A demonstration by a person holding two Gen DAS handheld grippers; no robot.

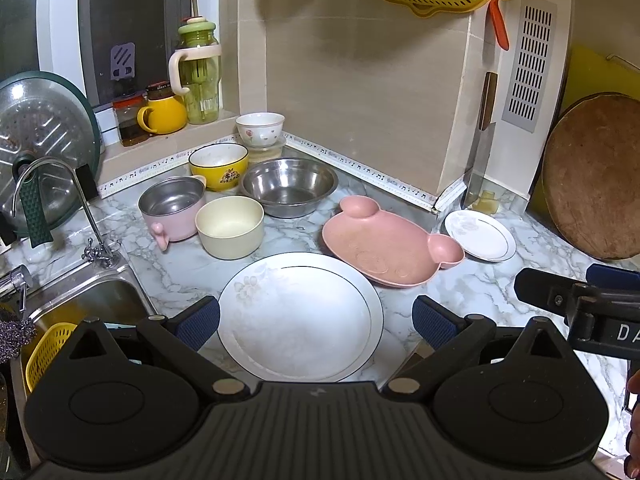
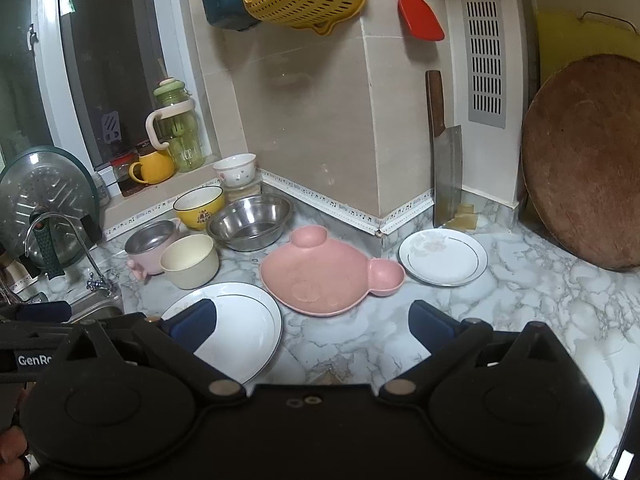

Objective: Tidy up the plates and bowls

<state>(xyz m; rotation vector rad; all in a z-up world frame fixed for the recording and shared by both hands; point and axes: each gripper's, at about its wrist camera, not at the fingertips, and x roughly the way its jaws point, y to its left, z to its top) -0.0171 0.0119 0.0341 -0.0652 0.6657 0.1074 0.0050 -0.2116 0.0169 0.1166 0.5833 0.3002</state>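
A large white plate (image 1: 298,316) (image 2: 236,324) lies on the marble counter at the front. A pink bear-shaped plate (image 1: 388,246) (image 2: 324,276) lies behind it and a small white plate (image 1: 480,236) (image 2: 442,256) to its right. At the back left stand a cream bowl (image 1: 230,226) (image 2: 191,256), a pink steel-lined bowl (image 1: 172,206) (image 2: 148,246), a yellow bowl (image 1: 219,166) (image 2: 199,206), a steel bowl (image 1: 289,186) (image 2: 250,220) and a floral bowl (image 1: 260,128) (image 2: 235,170). My left gripper (image 1: 316,322) is open, its fingers either side of the large plate. My right gripper (image 2: 312,326) is open and empty above the counter.
A sink (image 1: 80,300) with tap (image 1: 88,216) is at the left, a glass pot lid (image 1: 44,136) behind it. A cleaver (image 2: 446,168) and round wooden board (image 2: 584,164) lean at the right wall. Jars and a bottle (image 1: 198,76) stand on the sill.
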